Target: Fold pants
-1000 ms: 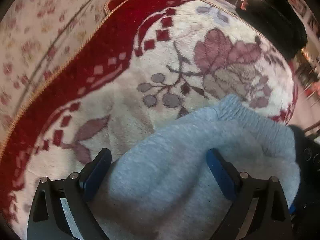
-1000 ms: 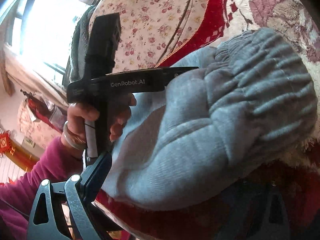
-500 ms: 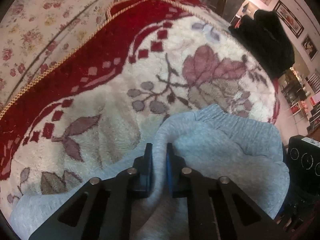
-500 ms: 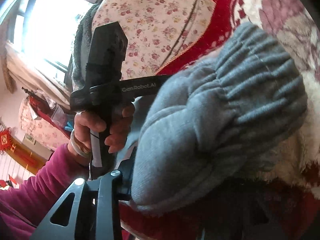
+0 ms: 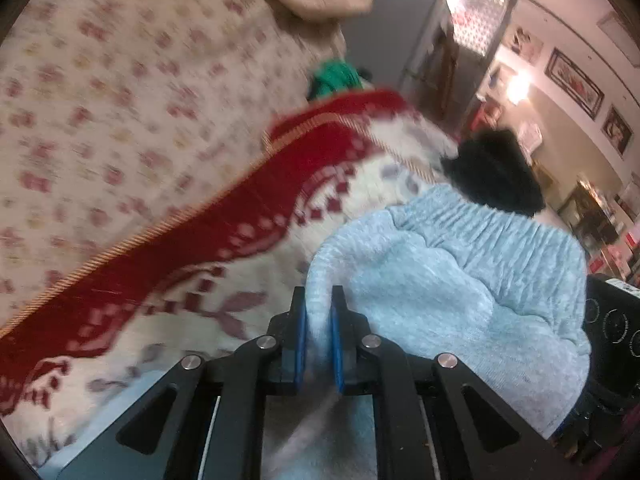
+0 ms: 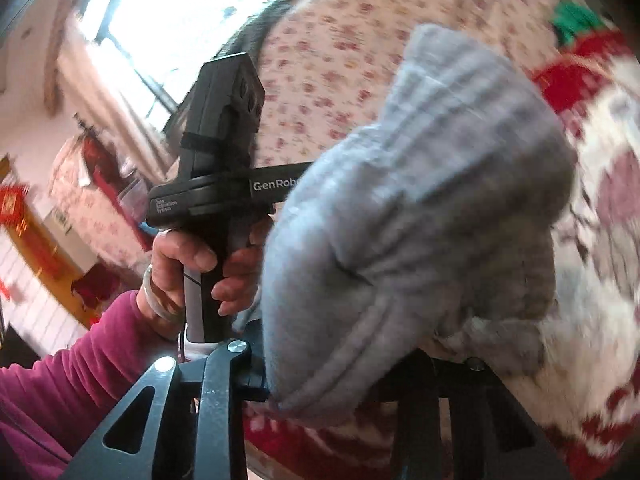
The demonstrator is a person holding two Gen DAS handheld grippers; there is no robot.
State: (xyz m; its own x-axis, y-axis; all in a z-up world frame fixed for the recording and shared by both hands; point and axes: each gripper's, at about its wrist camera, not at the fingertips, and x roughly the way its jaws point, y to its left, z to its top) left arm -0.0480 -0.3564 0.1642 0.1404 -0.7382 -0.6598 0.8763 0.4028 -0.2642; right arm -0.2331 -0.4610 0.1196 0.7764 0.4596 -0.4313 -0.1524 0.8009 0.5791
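Note:
The grey knit pants [image 5: 460, 280] lie bunched on a red and cream floral blanket [image 5: 200, 248]. My left gripper [image 5: 318, 320] is shut on a ridge of the pants' fabric and holds it lifted above the blanket. In the right wrist view the pants' ribbed waistband [image 6: 420, 220] hangs bunched over my right gripper [image 6: 340, 384], whose jaws are closed into the cloth; the fingertips are hidden by fabric. The left hand-held gripper body [image 6: 224, 160] shows there, held by a hand in a magenta sleeve.
A floral-print bedsheet [image 5: 120, 100] lies beyond the blanket. A black garment [image 5: 492, 172] and a green cloth [image 5: 336, 76] lie at the blanket's far end. A dark appliance with dials [image 5: 612, 320] stands at the right. A bright window [image 6: 168, 20] is behind.
Both grippers closed on the pants a second ago and have since lifted them off the blanket; the cloth now hangs higher and both views have tilted upward.

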